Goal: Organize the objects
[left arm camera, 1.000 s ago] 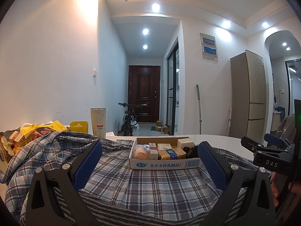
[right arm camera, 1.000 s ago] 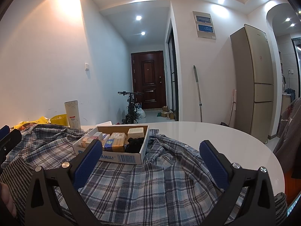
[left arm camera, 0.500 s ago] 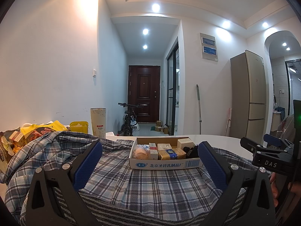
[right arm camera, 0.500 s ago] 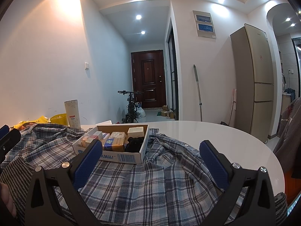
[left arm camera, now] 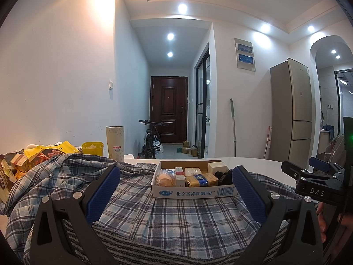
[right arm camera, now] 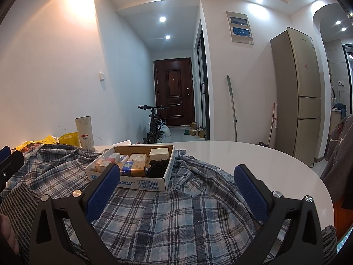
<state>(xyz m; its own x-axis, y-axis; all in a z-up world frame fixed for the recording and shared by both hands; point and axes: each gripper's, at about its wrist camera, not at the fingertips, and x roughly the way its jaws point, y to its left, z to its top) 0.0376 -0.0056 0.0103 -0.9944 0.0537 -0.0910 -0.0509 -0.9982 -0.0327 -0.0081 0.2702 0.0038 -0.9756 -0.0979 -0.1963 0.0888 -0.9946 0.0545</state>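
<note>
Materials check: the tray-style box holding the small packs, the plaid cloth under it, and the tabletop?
Shallow white box: likely printed cardboard, matte; brown raw inner wall, barcode. Blue-grey plaid cloth: woven fabric, soft; creases, buttons, so seemingly a shirt. Round white tabletop: glossy hard surface reflecting lights; stone or laminate, unclear.

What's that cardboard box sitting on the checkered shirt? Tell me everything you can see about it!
The cardboard box is a shallow open tray with no lid, brown inside, white outside with blue Chinese print and a barcode. It sits flat on the plaid shirt spread over the white table. Packed inside are small cartons, a gold and blue packet, a cream box, a clear bag of something peach-coloured and something black and lumpy. Neither claw touches it.
</note>
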